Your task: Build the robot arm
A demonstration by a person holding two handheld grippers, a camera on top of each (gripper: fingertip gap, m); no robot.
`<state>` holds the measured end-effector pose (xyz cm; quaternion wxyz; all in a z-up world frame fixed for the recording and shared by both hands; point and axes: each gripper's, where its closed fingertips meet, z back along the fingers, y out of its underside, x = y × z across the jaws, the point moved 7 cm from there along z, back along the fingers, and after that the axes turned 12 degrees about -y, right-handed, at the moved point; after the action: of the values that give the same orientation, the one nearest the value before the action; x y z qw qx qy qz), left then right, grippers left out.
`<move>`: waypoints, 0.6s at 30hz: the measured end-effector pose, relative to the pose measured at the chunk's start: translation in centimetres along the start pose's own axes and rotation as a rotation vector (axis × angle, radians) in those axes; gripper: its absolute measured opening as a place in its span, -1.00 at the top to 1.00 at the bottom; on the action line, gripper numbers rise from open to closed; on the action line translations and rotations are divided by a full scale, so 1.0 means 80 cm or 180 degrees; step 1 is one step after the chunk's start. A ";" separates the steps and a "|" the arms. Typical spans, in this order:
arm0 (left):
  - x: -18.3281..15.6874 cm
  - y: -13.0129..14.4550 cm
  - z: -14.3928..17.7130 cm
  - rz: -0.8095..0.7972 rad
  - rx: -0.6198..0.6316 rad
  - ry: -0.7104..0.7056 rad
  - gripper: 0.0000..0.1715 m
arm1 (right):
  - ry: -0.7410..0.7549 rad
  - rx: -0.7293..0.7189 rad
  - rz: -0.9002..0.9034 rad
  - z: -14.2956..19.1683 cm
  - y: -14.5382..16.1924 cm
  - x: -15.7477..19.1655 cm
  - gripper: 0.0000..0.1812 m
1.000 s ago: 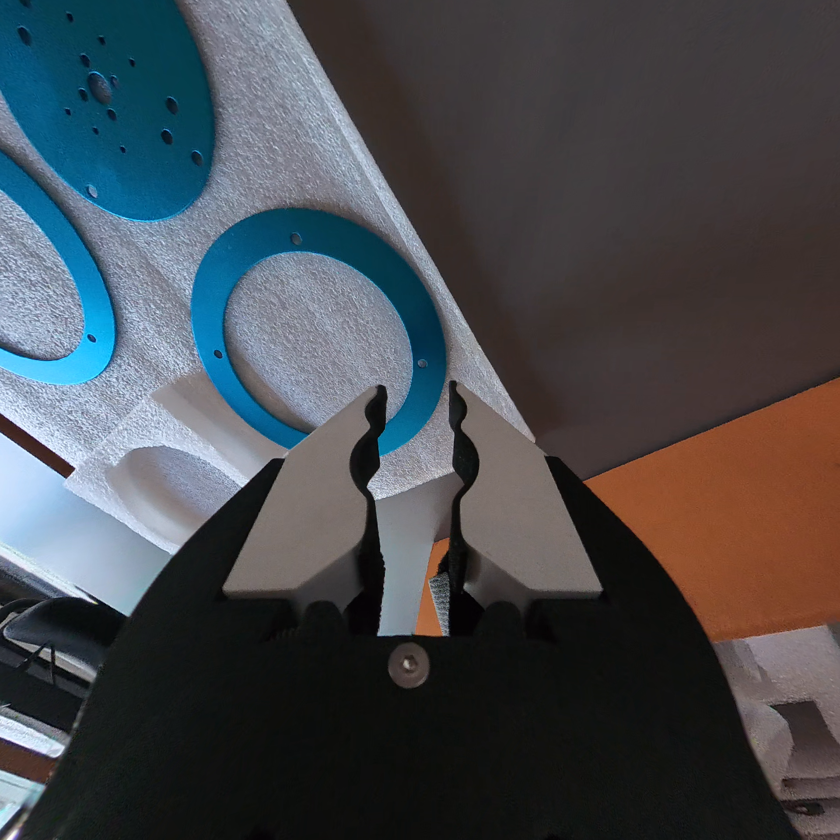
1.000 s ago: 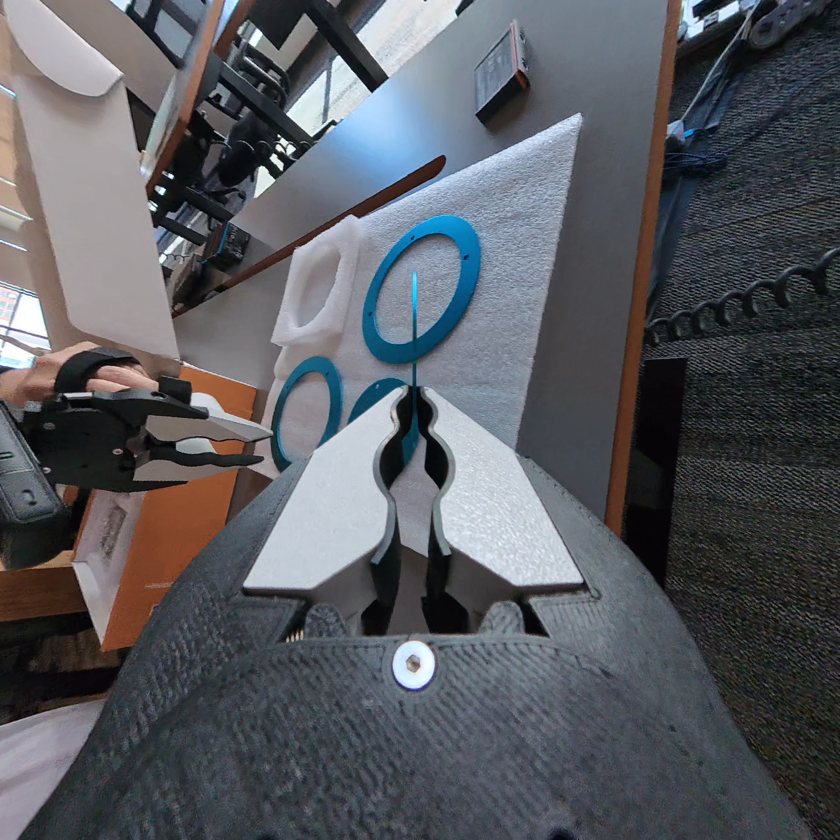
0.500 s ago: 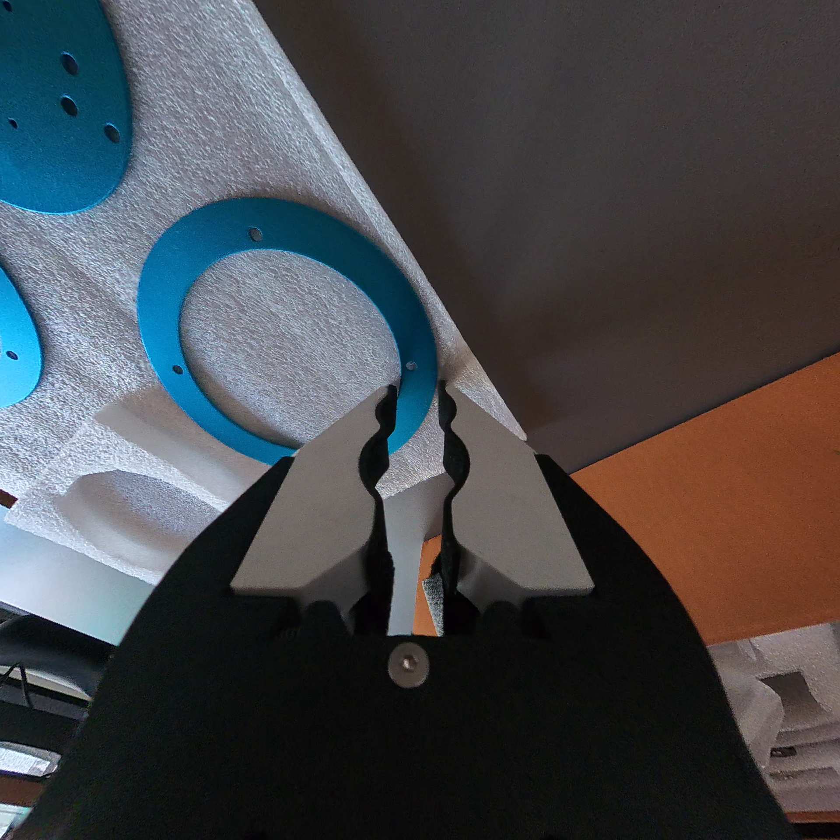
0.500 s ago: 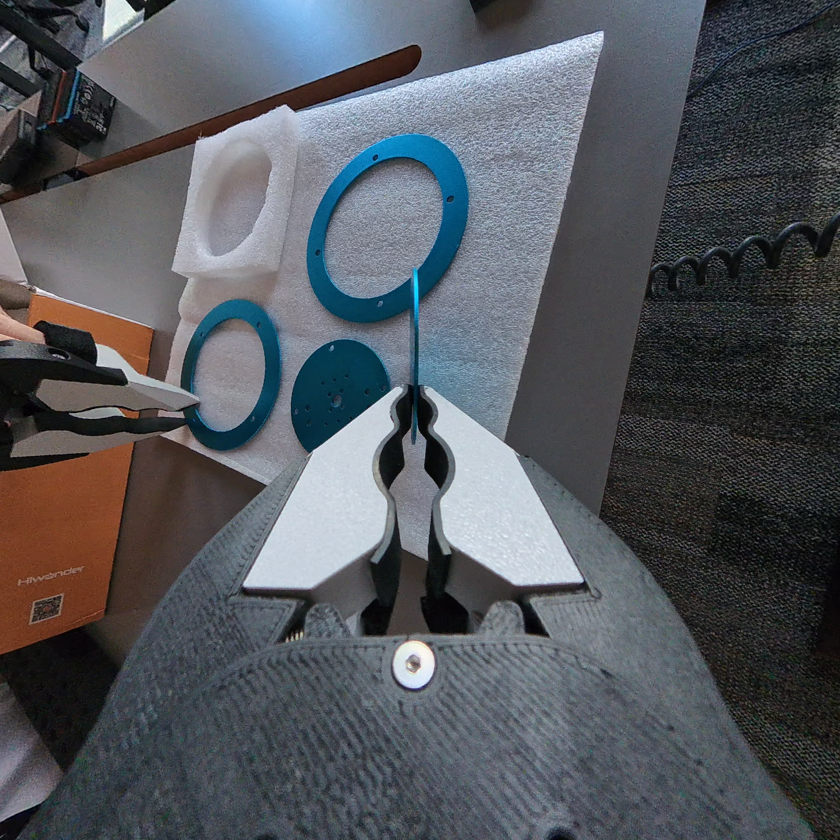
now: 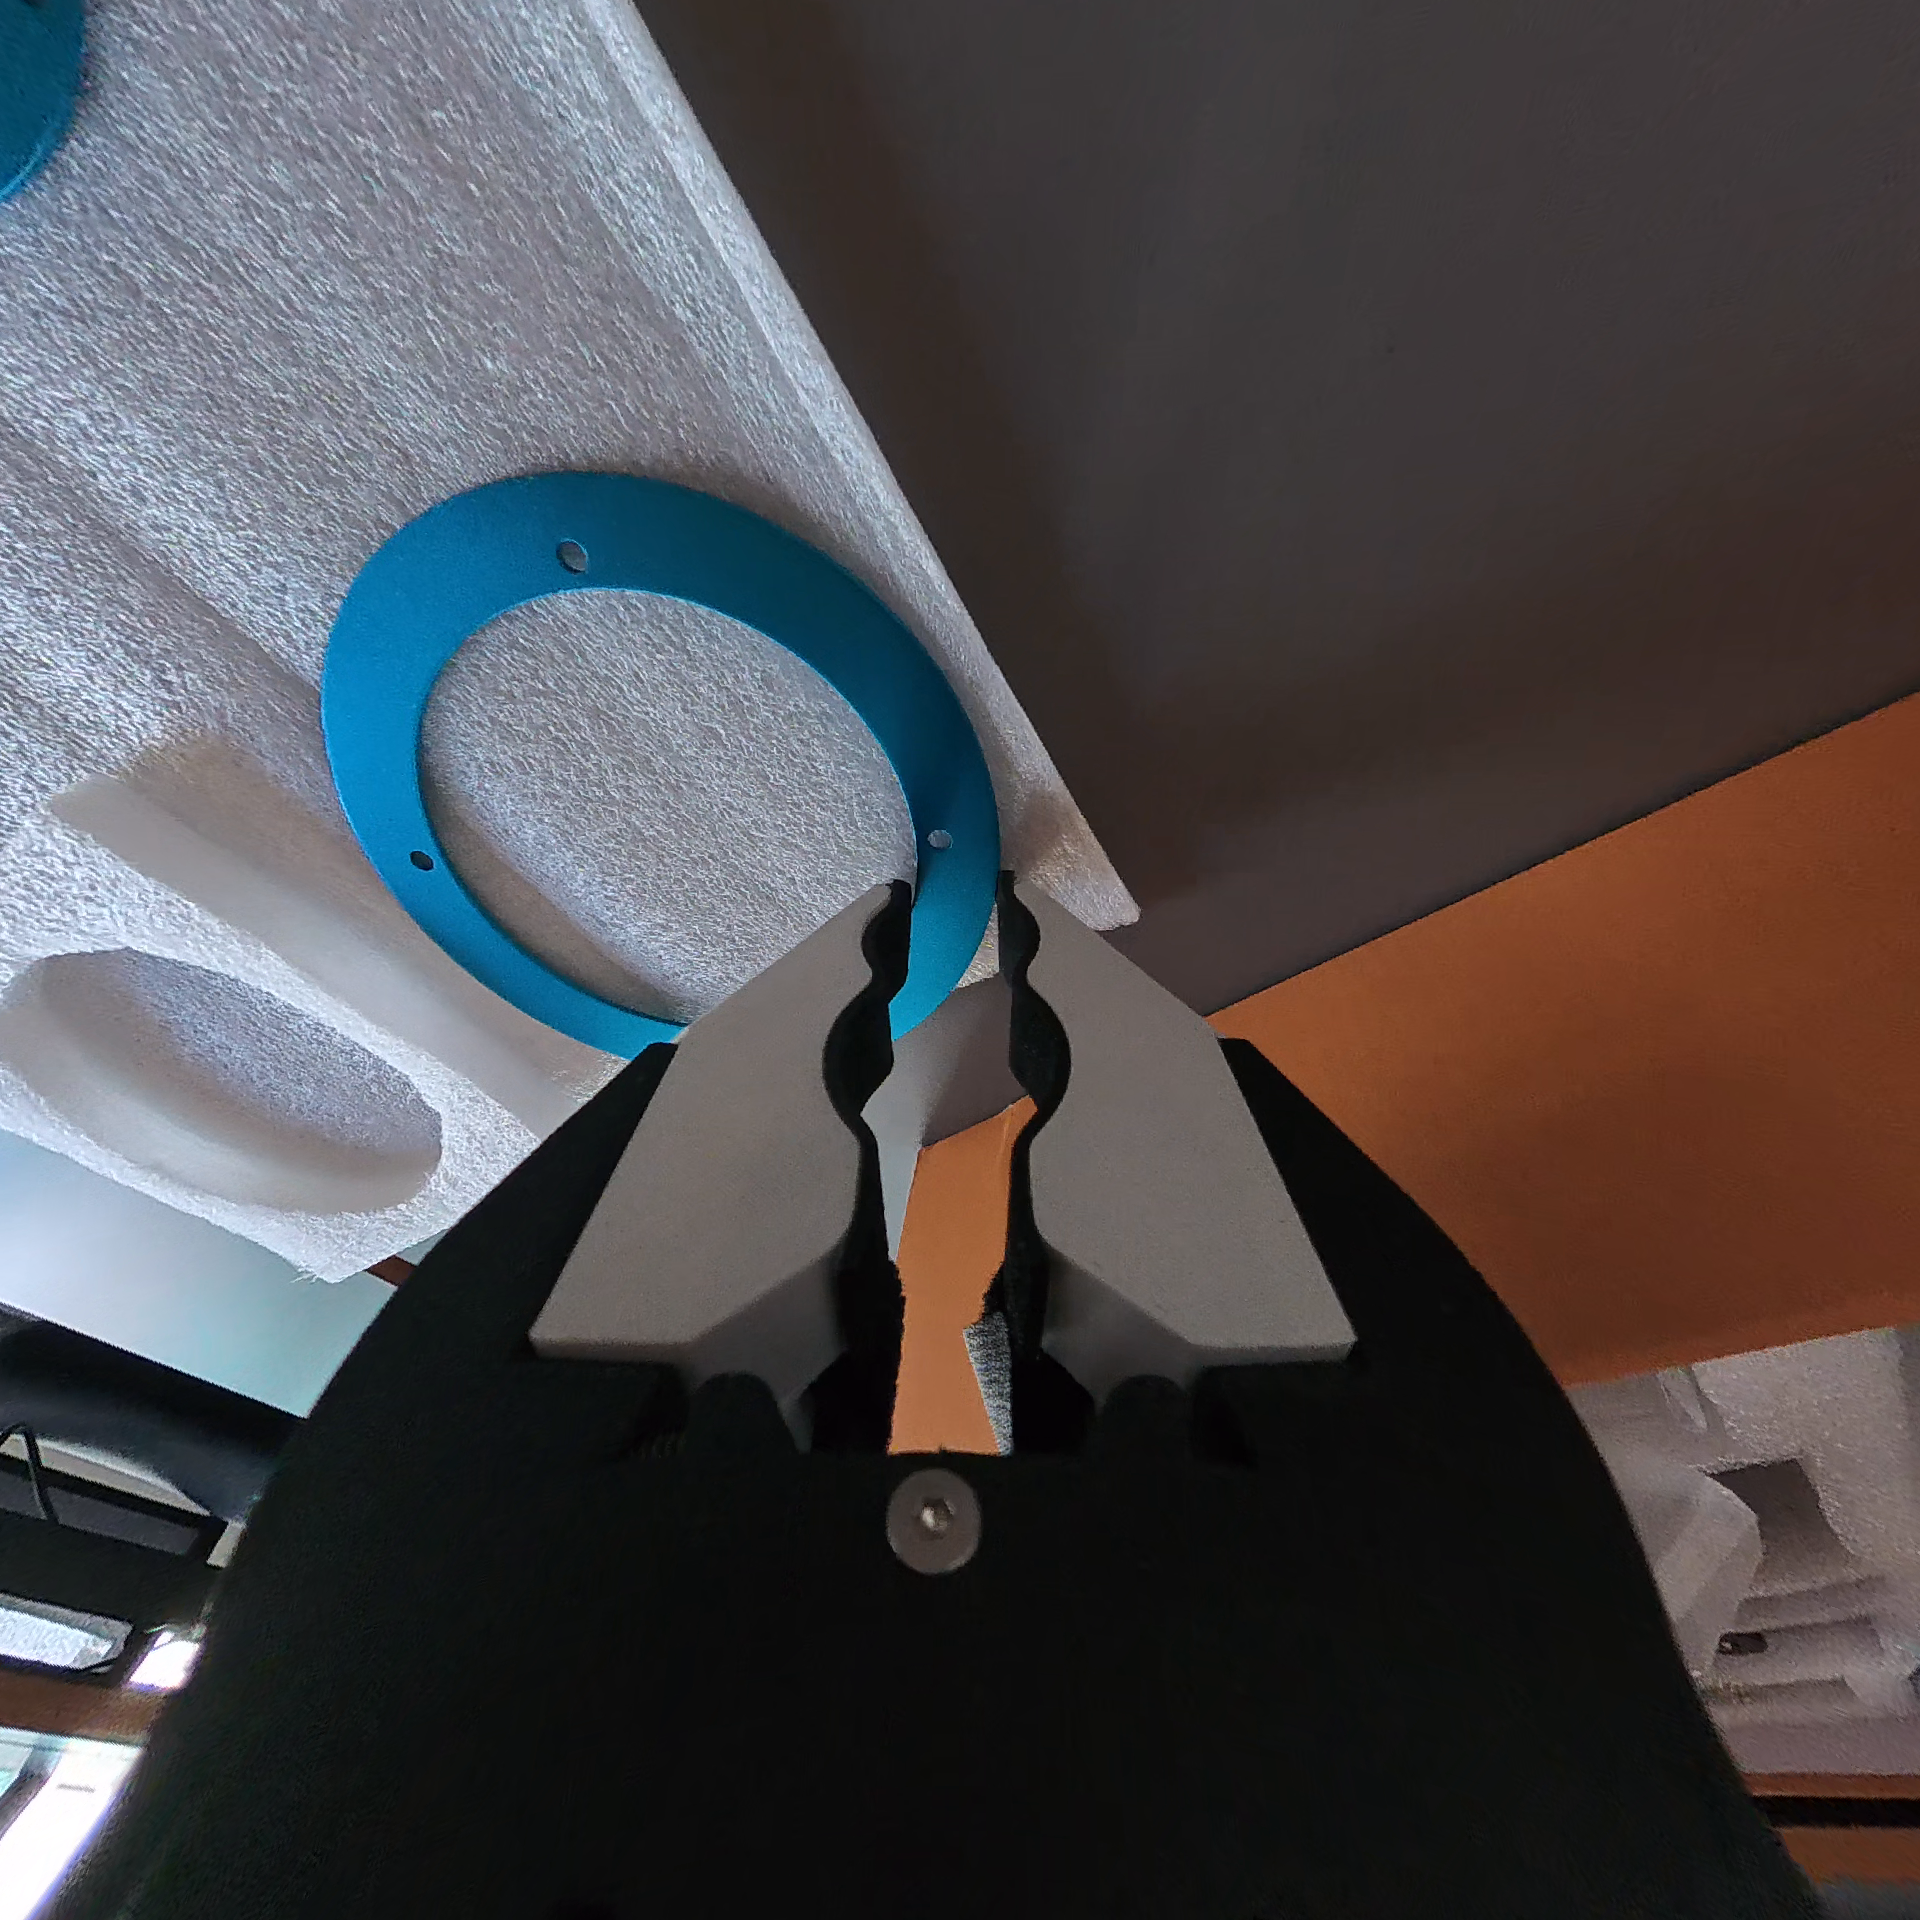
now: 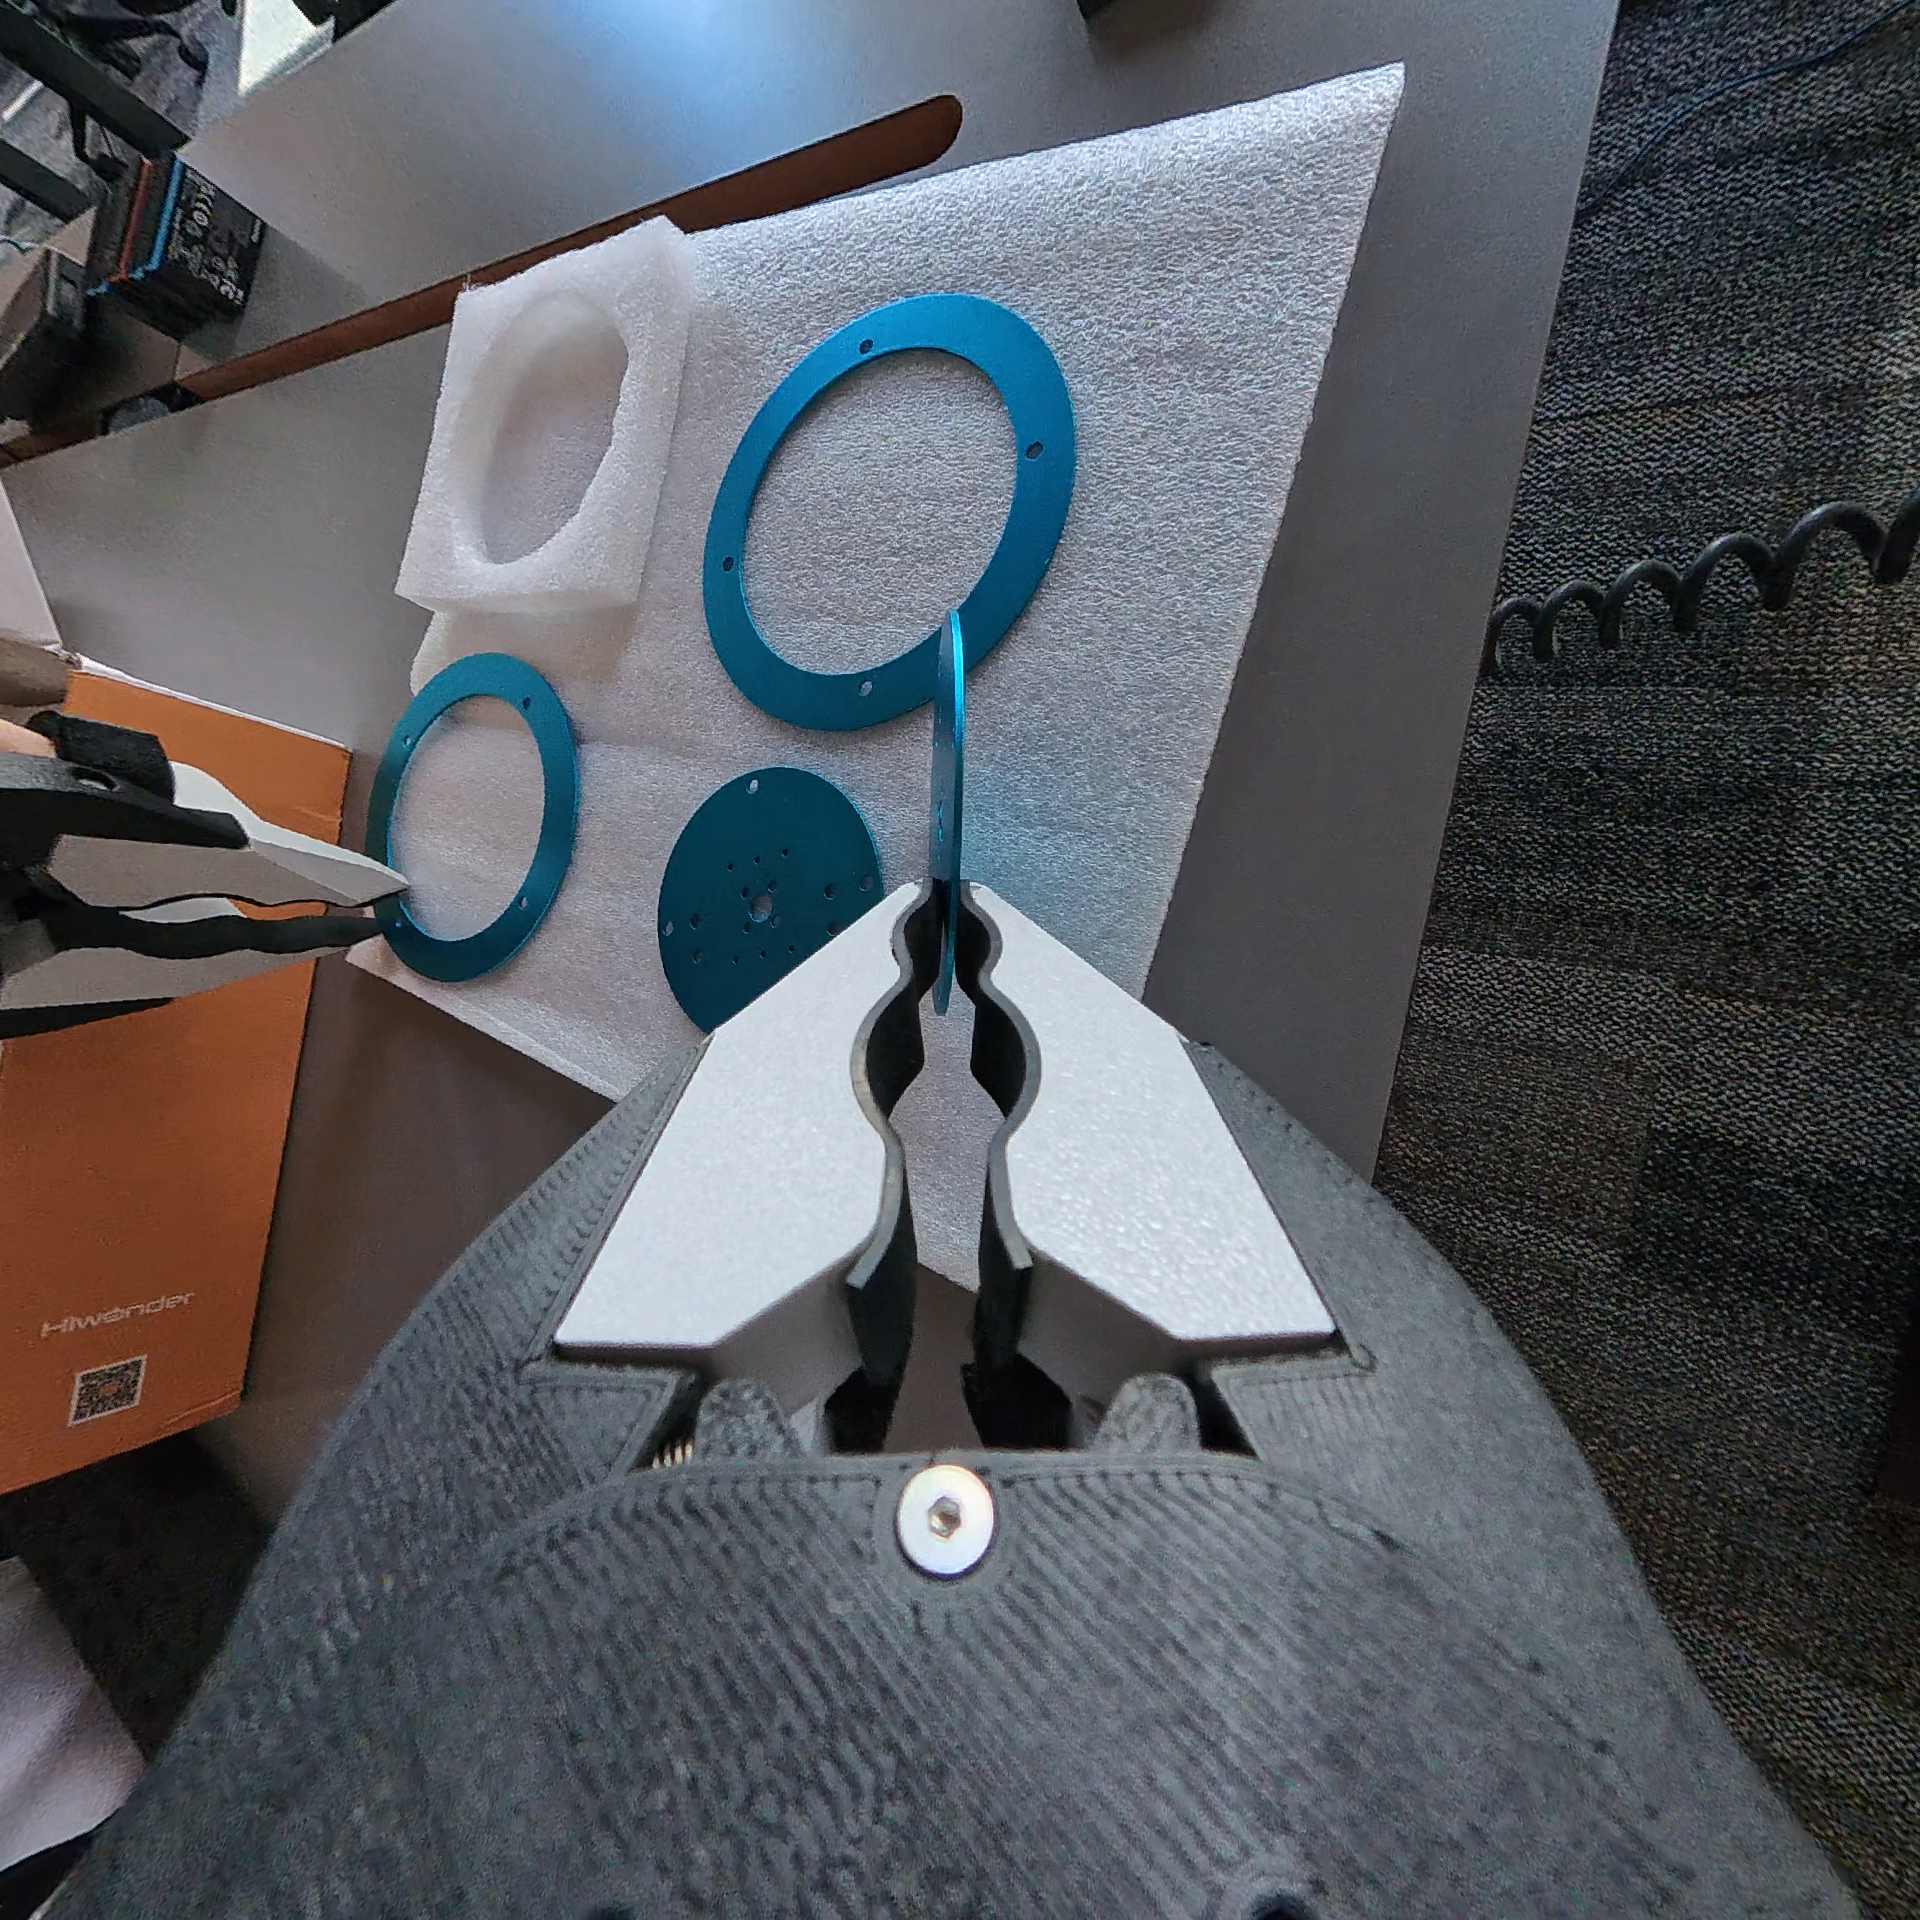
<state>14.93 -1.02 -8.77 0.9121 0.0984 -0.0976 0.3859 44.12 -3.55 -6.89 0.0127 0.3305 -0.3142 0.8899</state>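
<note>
1. Right hand-held gripper: we are seeing it pinching a thin blue disc edge-on between its tips, the disc standing upright above the white foam sheet.

2. Left hand-held gripper: we are seeing its jaws spread a little, holding nothing, straddling the edge of the small blue ring near the foam sheet's corner. Whether the tips are touching the ring, we cannot tell.

3. Right wrist view only: we are finding the large blue ring lying flat on the foam sheet, the perforated blue disc flat just below it, and the held disc. The left hand-held gripper is also showing here at the left edge, beside the small ring, with a gloved hand behind it. A black coiled cable is lying on the dark carpet beyond the grey surface.

4. Both views: we are noting the foam block with an oval hollow, resting on the sheet beside the rings, and the orange box on the surface.

5. Left wrist view only: we are seeing more white foam packing at lower right.

6. Writing: the orange box is bearing a pale printed word and a square code patch; dark boxes at upper left are bearing small print too fine to make out.
</note>
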 end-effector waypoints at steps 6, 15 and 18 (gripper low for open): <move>0.004 0.005 0.009 0.0191 -0.0013 -0.0008 0.64 | -0.0039 -0.0021 0.0061 0.003 -0.001 0.002 1.00; 0.024 0.024 0.212 0.1841 -0.1910 -0.0346 0.67 | -0.1563 0.0076 0.0492 -0.058 -0.030 0.165 1.00; 0.000 0.051 0.261 0.2137 -0.2248 -0.0389 0.71 | -0.2131 0.0587 -0.0086 -0.129 -0.013 0.171 1.00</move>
<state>9.82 -3.58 11.70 0.7076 -0.2314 -0.3021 0.5954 27.71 0.62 -4.15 -0.1092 0.6080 -0.2149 0.7565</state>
